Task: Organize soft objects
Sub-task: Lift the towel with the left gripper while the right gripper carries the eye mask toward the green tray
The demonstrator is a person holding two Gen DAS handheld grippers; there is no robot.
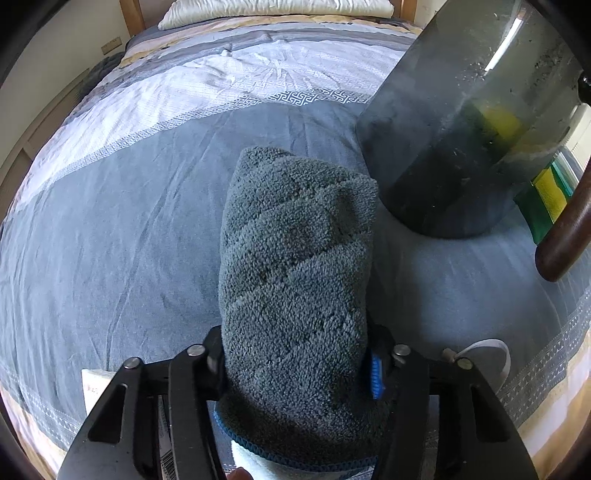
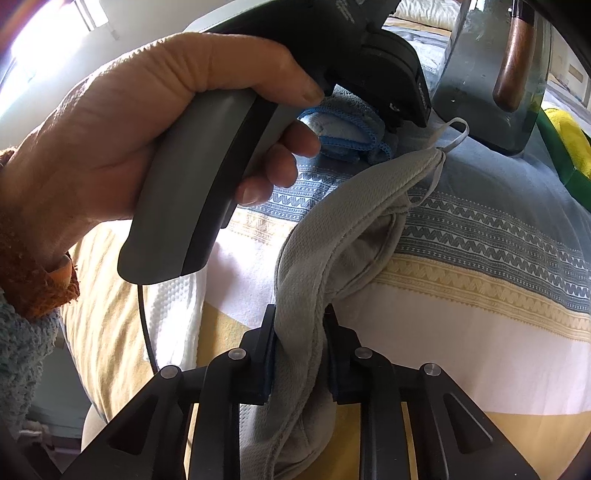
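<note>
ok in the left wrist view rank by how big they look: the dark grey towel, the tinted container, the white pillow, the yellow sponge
1. dark grey towel, though it is closest to the camera, which inflates it
2. tinted container, a close second
3. white pillow, far off and cut by the frame
4. yellow sponge, partly hidden

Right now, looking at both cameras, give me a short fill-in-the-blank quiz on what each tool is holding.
1. The left tool is shut on a rolled gray ____.
2. The right tool grips a light gray ____ mask.
3. The dark see-through bucket stands on the ____.

Missing words: towel; sleep; bed
</note>
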